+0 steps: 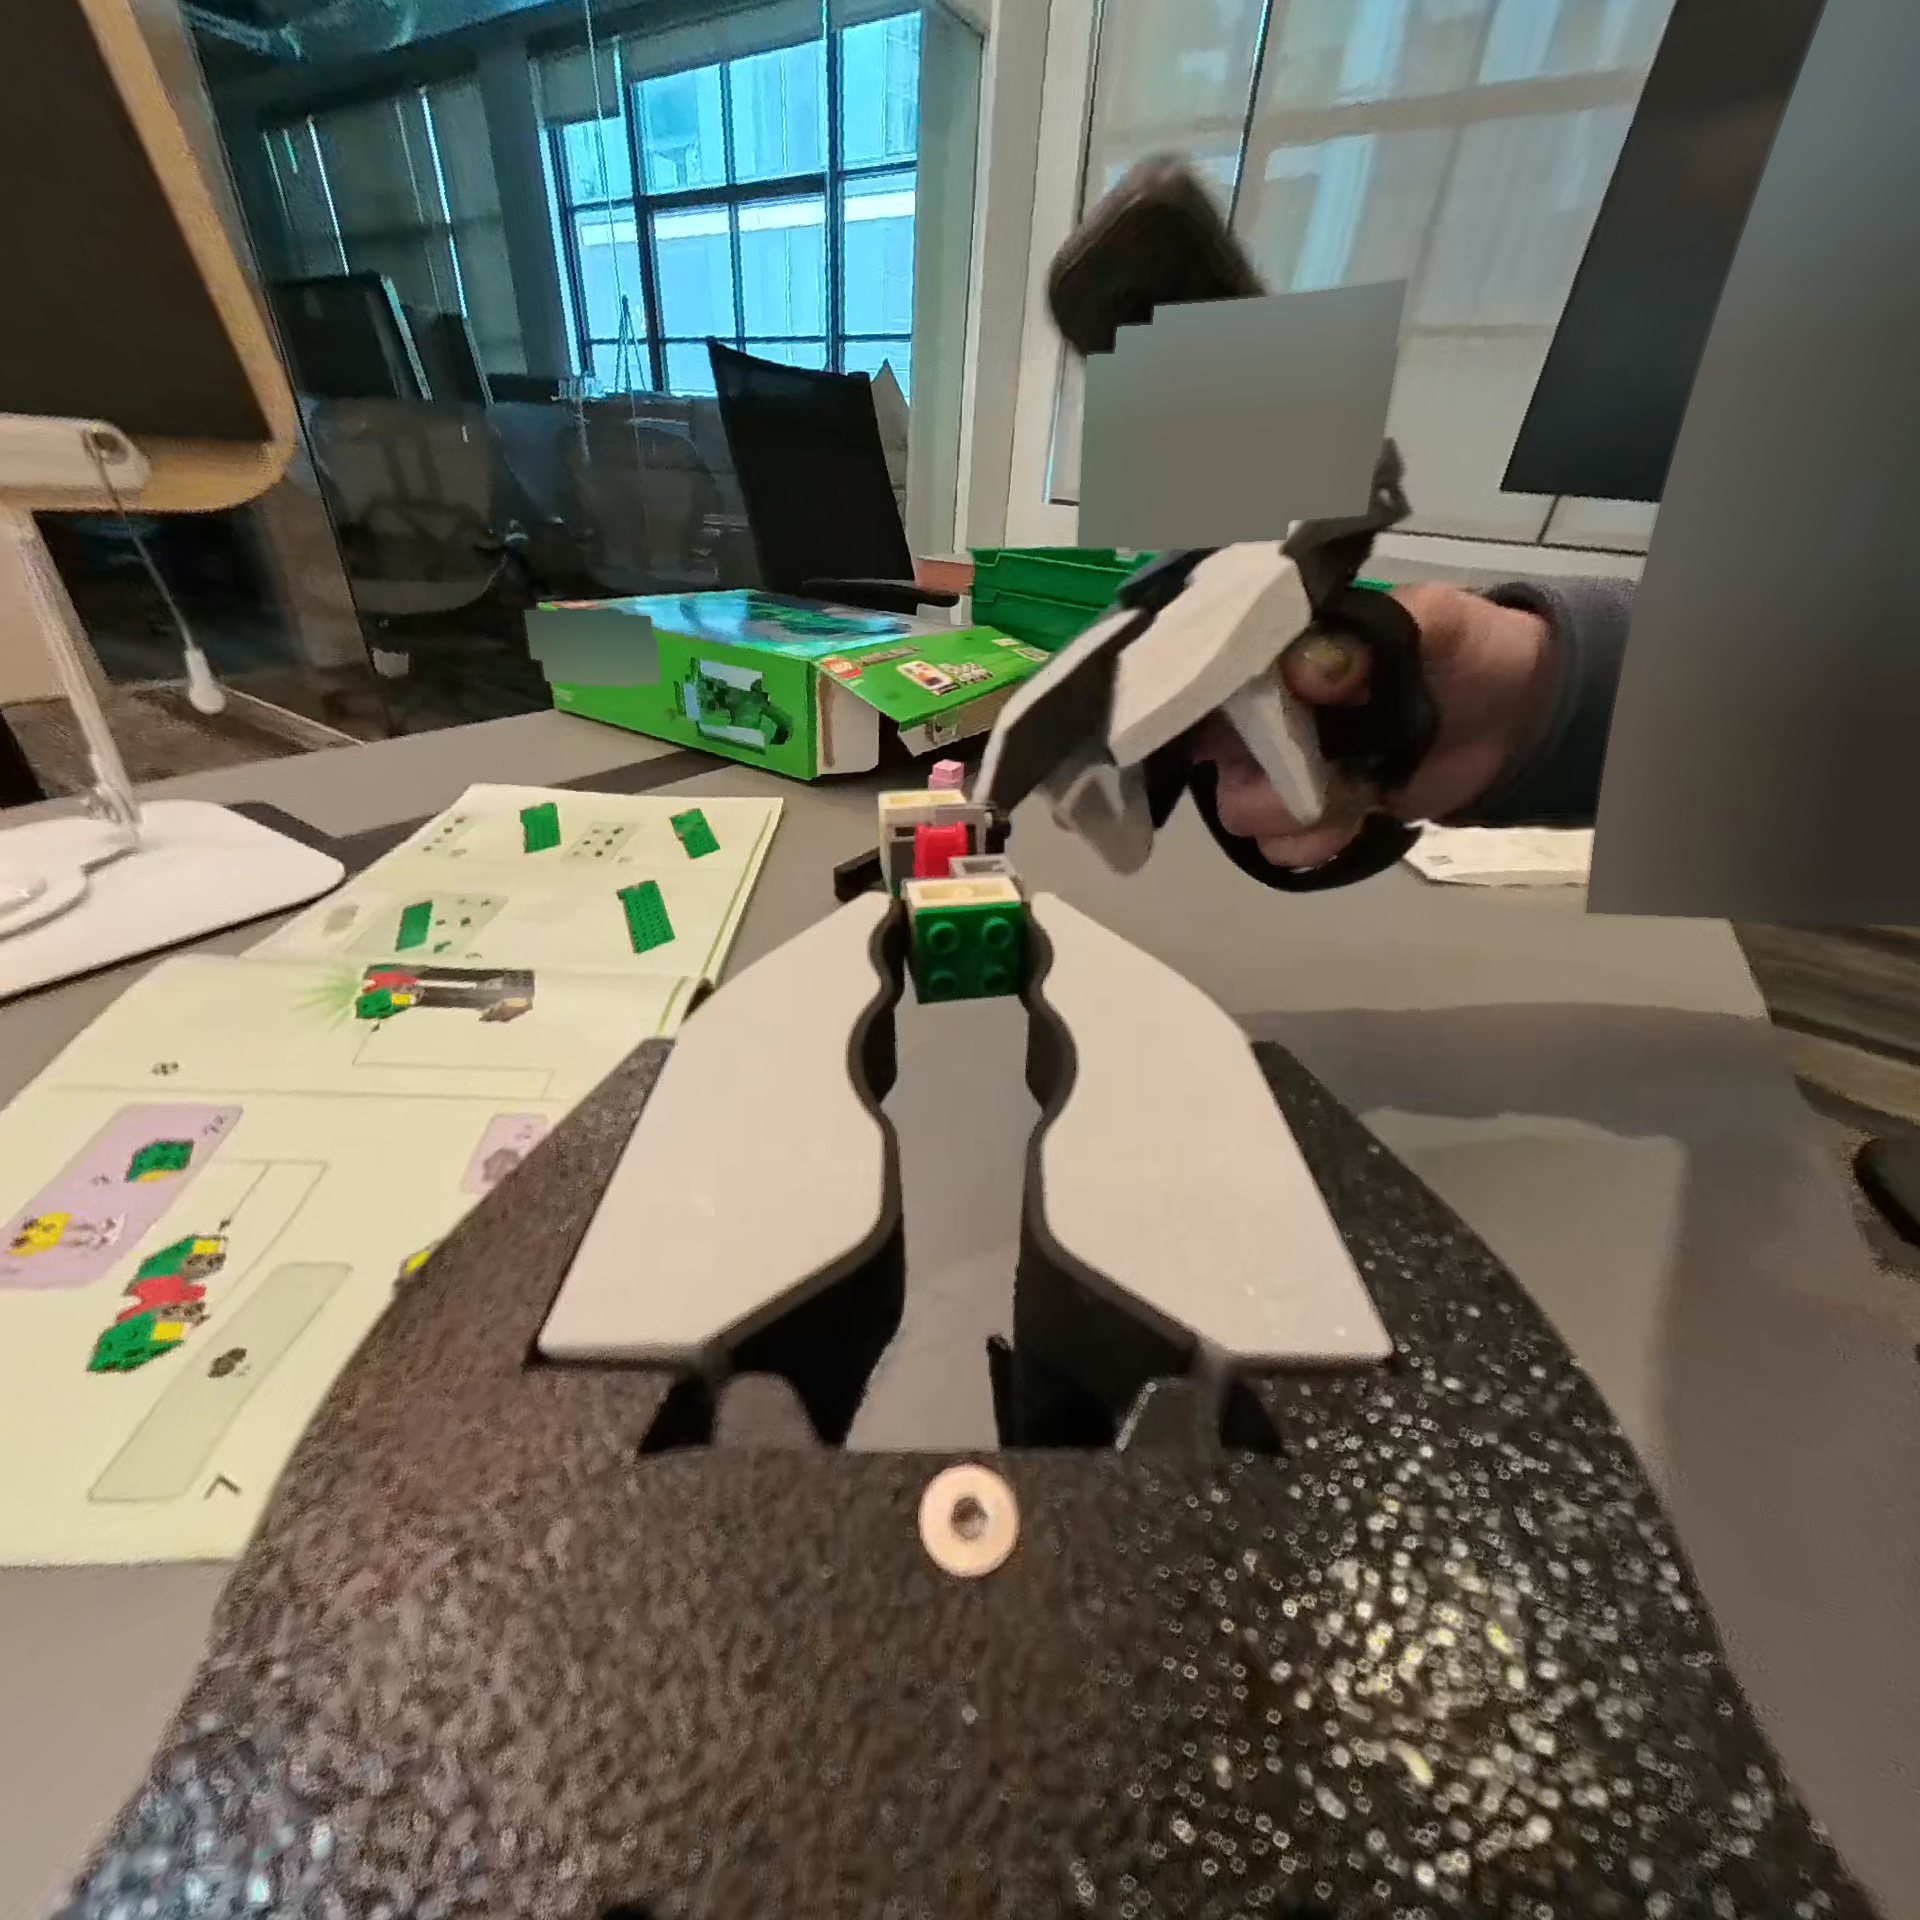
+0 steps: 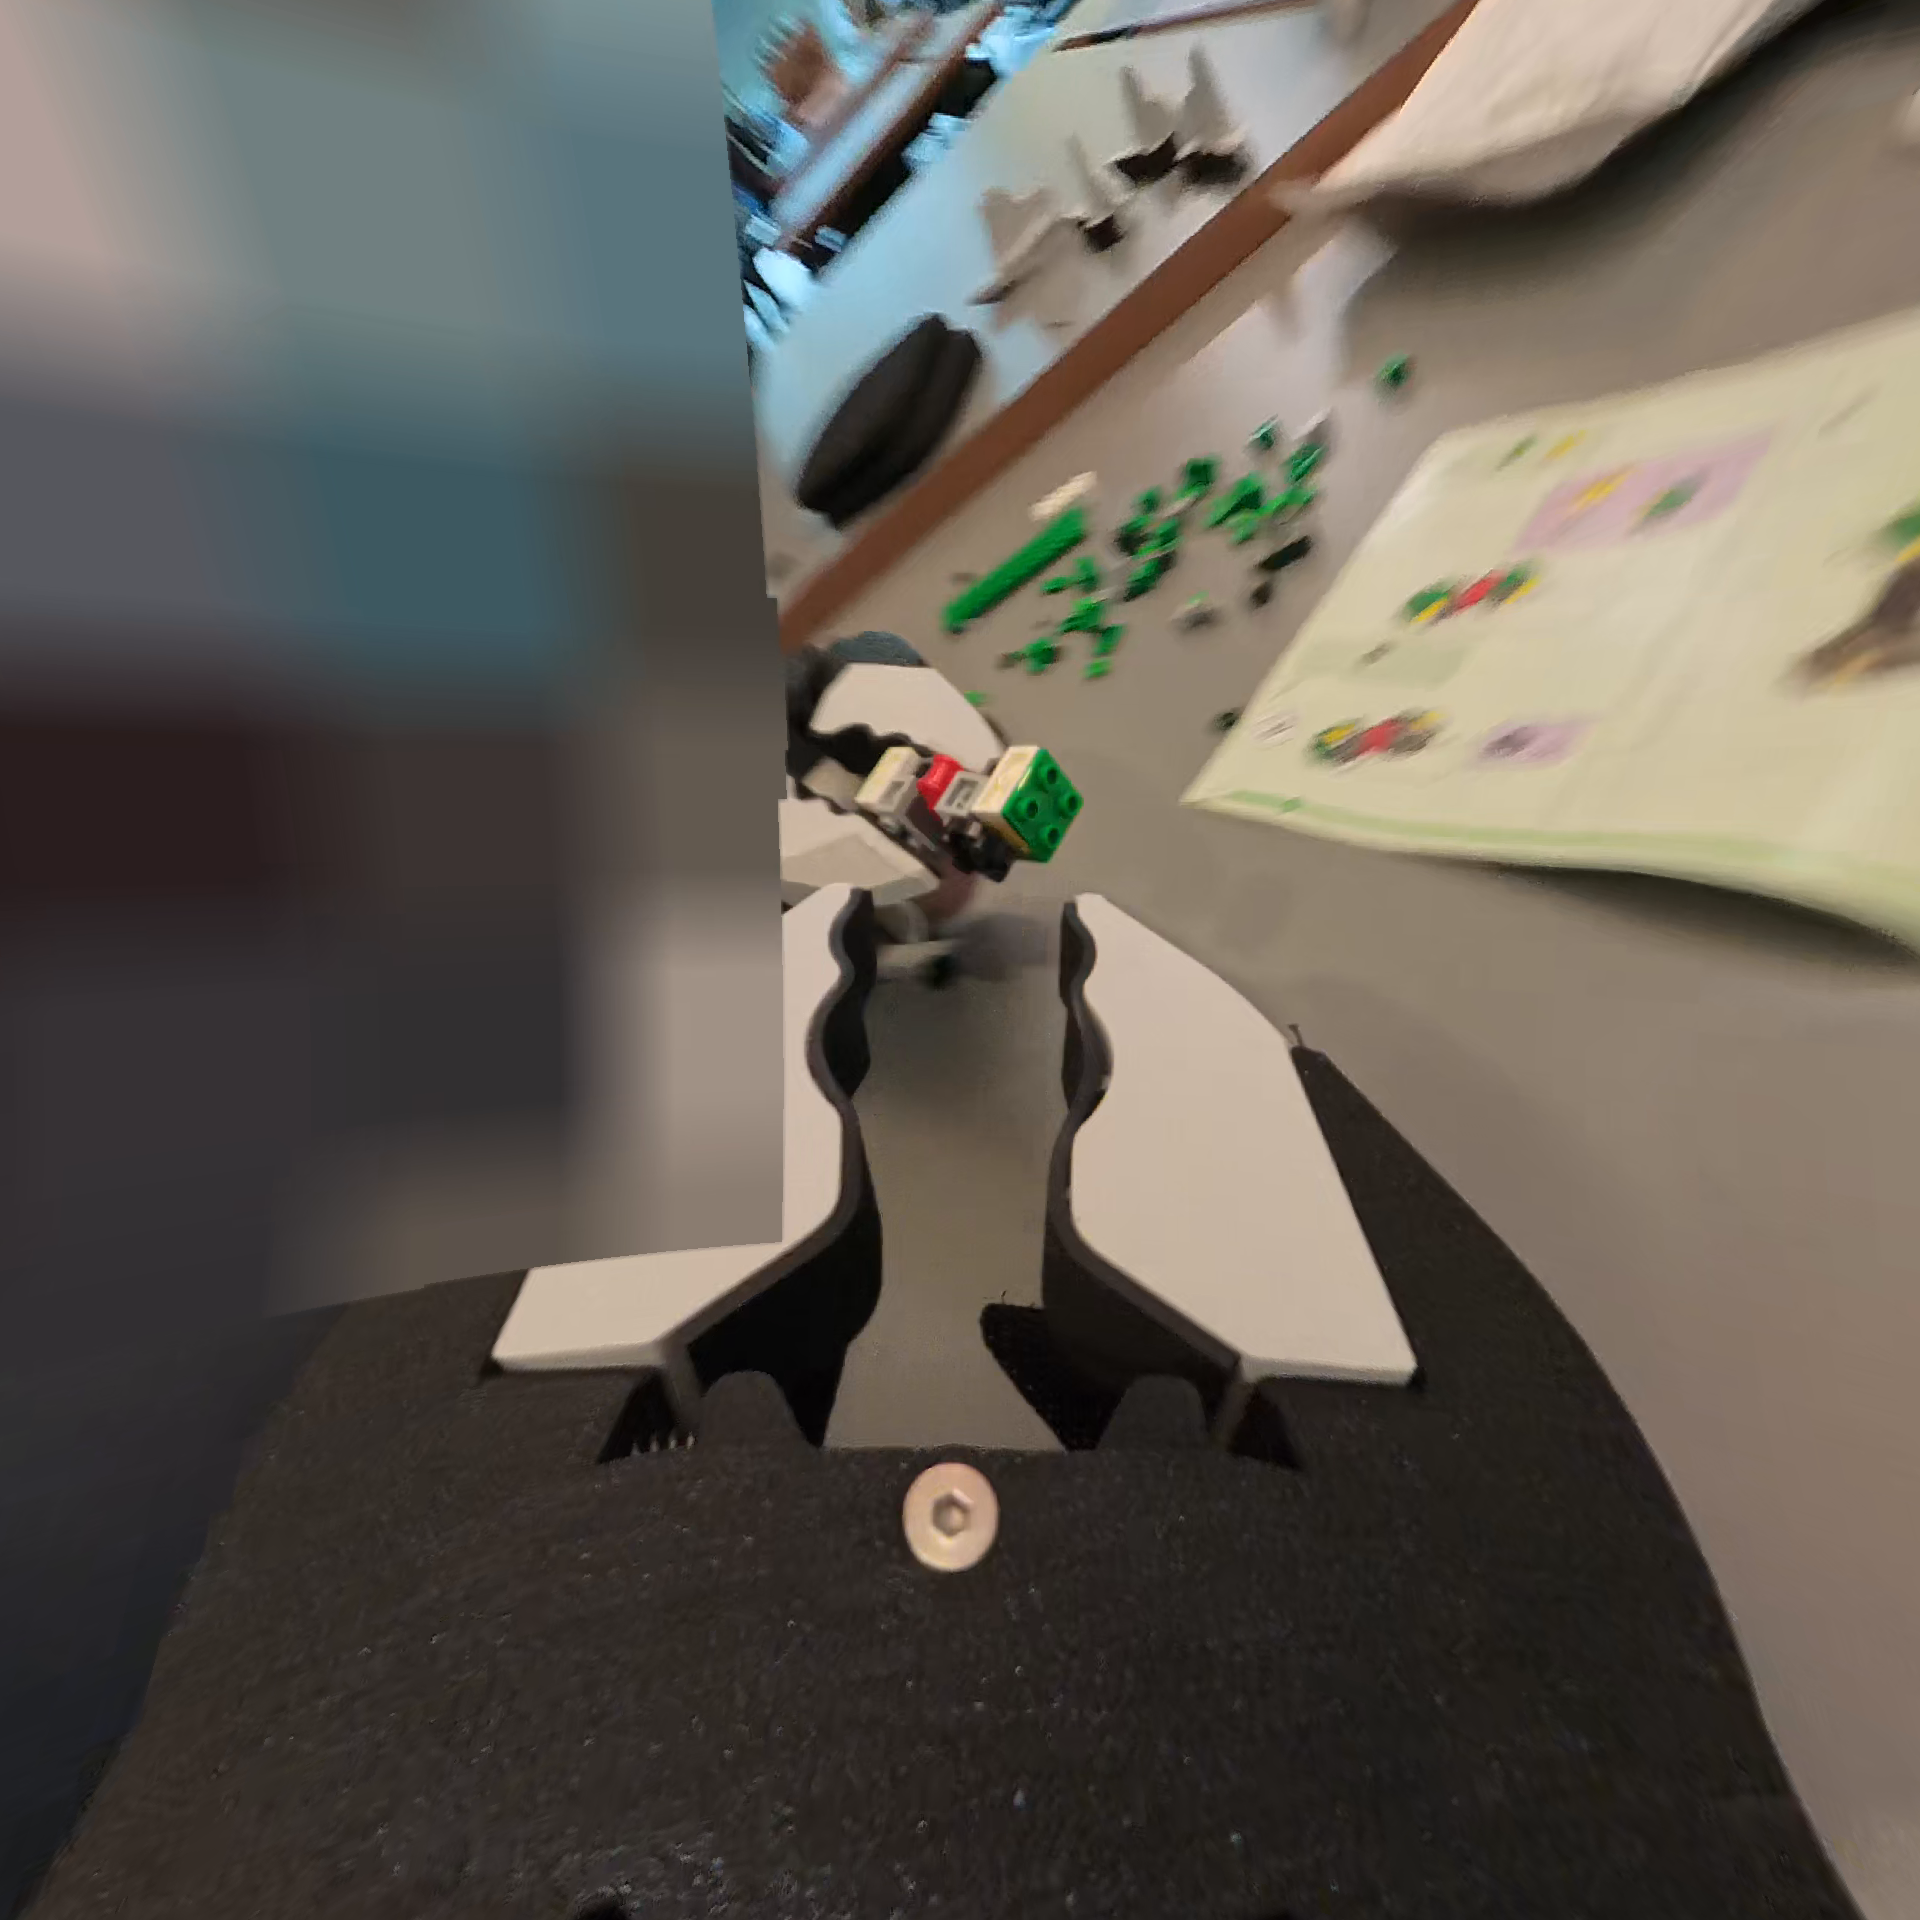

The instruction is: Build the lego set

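My left gripper (image 1: 964, 935) is shut on a small lego assembly (image 1: 961, 951), held above the grey table. The assembly has a green four-stud brick at the near end, then tan, grey, red and white pieces farther out. My right gripper (image 1: 995, 802), held in a hand, has its tips at the assembly's far end. In the right wrist view my right gripper (image 2: 961, 914) is open and empty. The assembly (image 2: 971, 800) lies just beyond its tips, between the left gripper's fingers (image 2: 894, 712).
An open instruction booklet (image 1: 416, 1039) lies left of the assembly; it also shows in the right wrist view (image 2: 1610, 675). Several loose green pieces (image 2: 1143, 561) are scattered on the table. A green lego box (image 1: 727, 675), a white monitor stand (image 1: 125, 873) and a monitor (image 1: 1766, 520) are nearby. Left and right tips are no more than a few centimetres apart.
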A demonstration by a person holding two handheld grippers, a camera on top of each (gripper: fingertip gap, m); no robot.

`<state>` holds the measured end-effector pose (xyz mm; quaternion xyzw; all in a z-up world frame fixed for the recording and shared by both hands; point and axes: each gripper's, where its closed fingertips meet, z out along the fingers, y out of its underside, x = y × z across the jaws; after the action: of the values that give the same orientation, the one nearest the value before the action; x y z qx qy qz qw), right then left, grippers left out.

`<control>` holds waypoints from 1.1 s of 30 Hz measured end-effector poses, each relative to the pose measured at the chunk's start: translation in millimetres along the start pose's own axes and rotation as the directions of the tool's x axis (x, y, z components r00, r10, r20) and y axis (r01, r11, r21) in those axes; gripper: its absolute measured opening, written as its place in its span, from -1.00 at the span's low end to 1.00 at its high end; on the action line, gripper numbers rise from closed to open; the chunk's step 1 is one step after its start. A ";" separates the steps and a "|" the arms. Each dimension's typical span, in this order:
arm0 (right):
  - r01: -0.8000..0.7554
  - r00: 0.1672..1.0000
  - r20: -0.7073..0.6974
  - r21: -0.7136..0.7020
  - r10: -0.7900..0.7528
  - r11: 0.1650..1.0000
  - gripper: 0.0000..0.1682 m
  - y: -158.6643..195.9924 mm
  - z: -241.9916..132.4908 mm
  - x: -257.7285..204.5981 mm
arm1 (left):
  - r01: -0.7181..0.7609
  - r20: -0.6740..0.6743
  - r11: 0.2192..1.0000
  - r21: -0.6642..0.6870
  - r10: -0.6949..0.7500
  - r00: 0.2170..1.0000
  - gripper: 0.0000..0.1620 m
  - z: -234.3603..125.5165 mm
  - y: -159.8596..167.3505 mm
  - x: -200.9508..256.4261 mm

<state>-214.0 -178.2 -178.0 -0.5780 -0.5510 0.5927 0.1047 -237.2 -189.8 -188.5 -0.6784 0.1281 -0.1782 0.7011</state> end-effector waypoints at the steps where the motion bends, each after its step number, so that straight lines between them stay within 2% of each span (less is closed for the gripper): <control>1: 0.084 0.995 -0.045 -0.001 -0.084 0.996 -0.60 -2.1 0.1 0.5 | 0.021 -0.002 1.000 0.000 -0.021 1.000 -0.75 -0.1 0.2 -1.1; 3: 0.262 0.955 -0.139 -0.011 -0.261 0.965 -0.53 -7.7 0.0 0.3 | 0.061 0.000 0.998 0.000 -0.061 0.998 -0.75 -0.6 1.1 -4.0; 5: 0.465 0.853 -0.232 -0.066 -0.467 0.883 -0.46 -12.6 -0.8 -1.4 | 0.097 0.003 0.995 0.003 -0.097 0.995 -0.75 -1.5 1.2 -7.3; 6: 0.568 0.769 -0.274 -0.121 -0.578 0.814 -0.46 -13.8 -0.8 -2.1 | 0.119 0.004 0.993 0.008 -0.119 0.993 -0.75 -1.9 0.9 -8.9; 8: 0.731 0.541 -0.336 -0.265 -0.771 0.628 -0.46 -15.6 0.9 -2.8 | 0.175 0.007 0.984 0.016 -0.175 0.985 -0.75 -2.2 0.4 -12.5; 10: 0.798 0.313 -0.347 -0.408 -0.884 0.443 -0.47 -16.9 5.5 -2.5 | 0.230 0.025 0.973 0.010 -0.230 0.973 -0.75 -0.7 1.8 -17.4; 12: 0.807 0.126 -0.330 -0.515 -0.936 0.290 -0.48 -17.9 12.5 -2.1 | 0.286 0.042 0.958 0.006 -0.285 0.957 -0.76 2.2 3.1 -20.5; 14: 0.787 -0.012 -0.281 -0.595 -0.960 0.164 -0.49 -15.0 20.0 1.1 | 0.341 0.040 0.940 0.009 -0.341 0.939 -0.75 5.8 2.5 -20.4; 16: 0.757 -0.114 -0.241 -0.649 -0.964 0.073 -0.50 -12.3 24.9 7.6 | 0.378 0.032 0.926 0.015 -0.378 0.925 -0.75 8.6 0.9 -19.5; 18: 0.712 -0.190 -0.222 -0.702 -0.956 0.022 -0.52 -12.3 24.2 17.1 | 0.394 0.034 0.919 0.013 -0.394 0.919 -0.75 9.7 0.5 -19.8; 24: 0.658 -0.318 -0.186 -0.749 -0.930 -0.075 -0.62 -17.7 22.2 23.1 | 0.423 0.017 0.906 -0.003 -0.423 0.906 -0.75 10.9 1.0 -18.5; 29: 0.627 -0.356 -0.129 -0.768 -0.926 -0.134 -0.66 -12.2 24.9 28.4 | 0.407 0.017 0.913 -0.014 -0.407 0.913 -0.75 11.5 1.4 -16.1; 33: 0.618 -0.369 -0.138 -0.775 -0.919 -0.132 -0.68 -14.8 23.1 29.2 | 0.405 0.013 0.914 -0.020 -0.405 0.914 -0.75 12.0 2.3 -14.8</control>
<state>-249.1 -162.8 -189.5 -0.1579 -0.7838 -0.0960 0.5929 -245.4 -172.6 -191.2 -0.6989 -0.0160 -0.3151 0.6418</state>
